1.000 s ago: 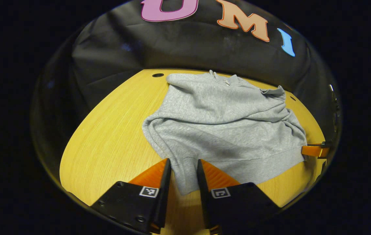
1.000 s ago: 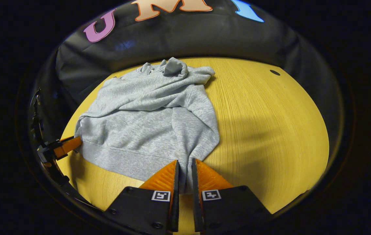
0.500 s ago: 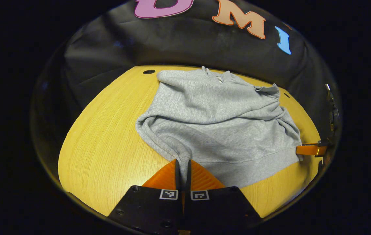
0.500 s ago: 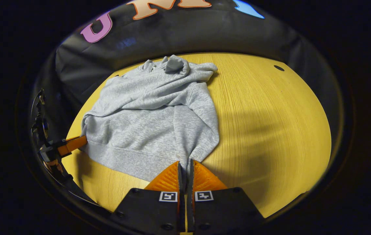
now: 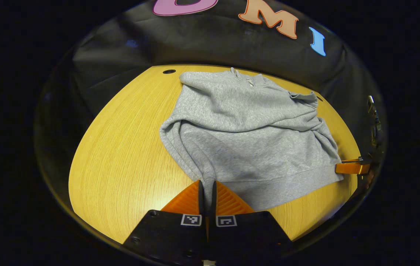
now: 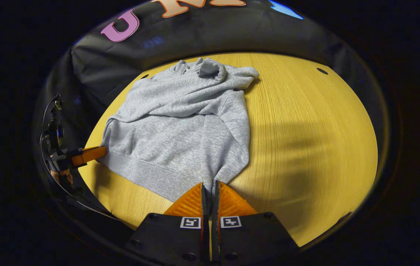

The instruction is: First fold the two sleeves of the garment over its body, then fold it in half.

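Hoodie (image 5: 247, 136) lies spread on the wooden table (image 5: 121, 162), hood end toward the booth wall, hem toward me, both sleeves folded across the body. In the left gripper view I have my left gripper (image 5: 207, 188) down at the near left corner of the hem, and its two fingers are pinched together with a thin fold of grey cloth caught between them. In the same view the right gripper (image 5: 350, 168) shows at the far right edge, its tip touching the other hem corner.

From the right gripper view, the hoodie (image 6: 188, 125) sits left of centre on the table (image 6: 306, 140), with a wide bare stretch of wood to its right. My right gripper (image 6: 210, 190) is at the near right corner of the hem, fingers closed narrow on a pinch of the cloth. The left gripper (image 6: 88, 155) appears at the left edge, tip against the hem's opposite corner, with a hand (image 6: 61, 176) just visible behind it.
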### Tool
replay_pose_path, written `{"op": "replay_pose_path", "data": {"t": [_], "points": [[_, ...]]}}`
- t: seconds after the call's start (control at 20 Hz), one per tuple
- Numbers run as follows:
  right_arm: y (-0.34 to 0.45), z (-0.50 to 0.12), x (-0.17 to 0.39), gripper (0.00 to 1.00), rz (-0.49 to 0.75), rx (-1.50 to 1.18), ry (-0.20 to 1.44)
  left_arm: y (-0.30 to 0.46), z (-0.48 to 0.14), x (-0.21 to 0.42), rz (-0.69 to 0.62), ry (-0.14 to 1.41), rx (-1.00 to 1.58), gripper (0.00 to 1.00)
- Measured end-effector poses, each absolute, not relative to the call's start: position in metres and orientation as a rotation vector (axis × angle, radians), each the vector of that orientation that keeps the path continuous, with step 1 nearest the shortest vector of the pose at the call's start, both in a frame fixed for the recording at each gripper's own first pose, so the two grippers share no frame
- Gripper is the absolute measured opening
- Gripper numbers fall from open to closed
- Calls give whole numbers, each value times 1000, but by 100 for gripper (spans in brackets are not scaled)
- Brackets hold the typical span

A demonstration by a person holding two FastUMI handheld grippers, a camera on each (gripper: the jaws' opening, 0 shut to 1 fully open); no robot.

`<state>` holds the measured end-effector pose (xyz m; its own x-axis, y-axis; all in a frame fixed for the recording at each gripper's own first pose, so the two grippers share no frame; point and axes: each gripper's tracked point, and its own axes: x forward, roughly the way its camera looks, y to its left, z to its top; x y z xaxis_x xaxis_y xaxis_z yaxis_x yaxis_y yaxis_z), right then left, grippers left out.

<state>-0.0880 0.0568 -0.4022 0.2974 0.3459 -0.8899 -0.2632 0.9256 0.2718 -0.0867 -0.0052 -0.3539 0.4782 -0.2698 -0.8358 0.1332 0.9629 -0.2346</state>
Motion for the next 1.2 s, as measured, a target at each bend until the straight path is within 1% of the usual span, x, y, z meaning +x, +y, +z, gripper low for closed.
{"op": "replay_pose_path", "data": {"t": [0.2,0.5,0.8,1.2], "points": [[60,-387,-82,5,414,180,1220,-6,-345,-80,-251,1059,-154,0],[76,-341,-62,5,419,449,1199,-12,-307,-56,-251,1006,-253,0],[90,-311,-25,5,422,647,1172,-11,-276,-23,-230,951,-389,0],[102,-296,38,5,389,814,1131,-5,-255,39,-213,876,-406,0]]}}
